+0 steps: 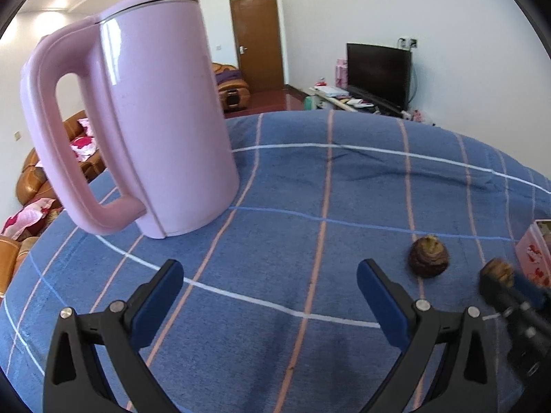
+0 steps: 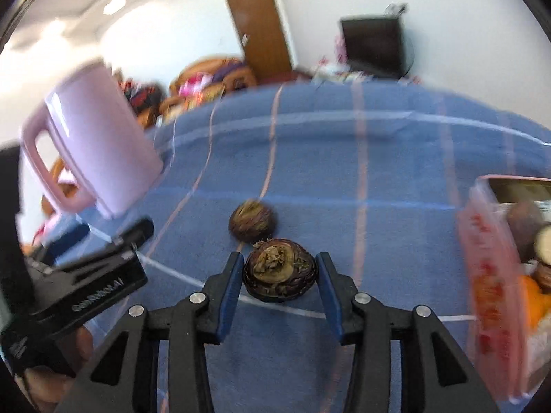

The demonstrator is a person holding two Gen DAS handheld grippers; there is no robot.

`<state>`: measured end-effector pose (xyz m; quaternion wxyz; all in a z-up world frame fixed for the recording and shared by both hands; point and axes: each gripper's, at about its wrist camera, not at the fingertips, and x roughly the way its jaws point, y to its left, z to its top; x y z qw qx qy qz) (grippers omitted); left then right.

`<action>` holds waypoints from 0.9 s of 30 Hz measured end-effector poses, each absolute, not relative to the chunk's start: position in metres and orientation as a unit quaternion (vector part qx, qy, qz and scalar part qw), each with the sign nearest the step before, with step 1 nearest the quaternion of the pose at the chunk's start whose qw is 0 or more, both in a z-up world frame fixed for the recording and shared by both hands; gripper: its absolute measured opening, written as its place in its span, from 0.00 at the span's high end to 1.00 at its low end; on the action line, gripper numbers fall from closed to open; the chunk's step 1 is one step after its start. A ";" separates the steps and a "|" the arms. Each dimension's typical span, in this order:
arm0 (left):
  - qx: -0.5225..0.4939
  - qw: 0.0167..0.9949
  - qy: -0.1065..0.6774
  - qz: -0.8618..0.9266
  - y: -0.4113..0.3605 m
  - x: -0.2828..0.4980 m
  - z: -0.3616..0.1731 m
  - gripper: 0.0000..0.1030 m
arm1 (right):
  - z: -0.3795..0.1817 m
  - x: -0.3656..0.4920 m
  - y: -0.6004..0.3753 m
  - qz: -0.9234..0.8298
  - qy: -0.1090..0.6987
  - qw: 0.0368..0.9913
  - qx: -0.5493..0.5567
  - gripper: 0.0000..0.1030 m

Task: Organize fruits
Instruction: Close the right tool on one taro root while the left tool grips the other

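Two dark brown water chestnuts are on the blue checked cloth. In the right wrist view my right gripper (image 2: 279,272) is shut on the near chestnut (image 2: 279,272), its blue pads against both sides. The second chestnut (image 2: 253,221) lies just beyond it. In the left wrist view my left gripper (image 1: 270,290) is open and empty above the cloth; the loose chestnut (image 1: 428,256) lies to its right, and the held chestnut (image 1: 497,272) shows in the blurred right gripper (image 1: 506,285). A pink box (image 2: 489,275) with fruits inside stands at the right.
A tall pink kettle (image 1: 148,117) stands on the blue cloth (image 1: 310,189) at the left, close to my left gripper. The pink box (image 1: 533,254) also shows at the right edge of the left wrist view. Sofa, door and television are beyond the table.
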<state>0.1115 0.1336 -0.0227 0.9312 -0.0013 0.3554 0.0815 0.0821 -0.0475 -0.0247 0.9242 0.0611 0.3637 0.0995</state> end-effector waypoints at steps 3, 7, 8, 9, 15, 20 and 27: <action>-0.021 0.934 0.354 0.038 0.129 0.113 -0.022 0.00 | -0.015 0.072 -0.059 0.069 0.331 0.939 0.061 0.56; -0.024 0.934 0.356 -0.017 0.110 0.118 -0.022 0.02 | -0.007 0.067 -0.070 0.026 0.300 0.952 0.057 0.56; -0.014 0.935 0.353 -0.023 0.103 0.120 -0.021 0.02 | -0.005 0.066 -0.072 0.020 0.295 0.954 0.056 0.56; -0.003 0.936 0.350 -0.032 0.095 0.121 -0.020 0.03 | -0.004 0.065 -0.073 0.013 0.290 0.955 0.055 0.56; 0.046 0.918 0.386 -0.076 0.051 0.150 -0.028 0.26 | -0.002 0.065 -0.081 -0.005 0.283 0.957 0.059 0.56; 0.034 0.898 0.431 -0.087 0.044 0.169 -0.039 0.41 | -0.001 0.070 -0.081 -0.002 0.287 0.956 0.059 0.56; 0.021 0.896 0.432 -0.100 0.046 0.174 -0.038 0.62 | -0.006 0.070 -0.074 0.005 0.289 0.956 0.050 0.56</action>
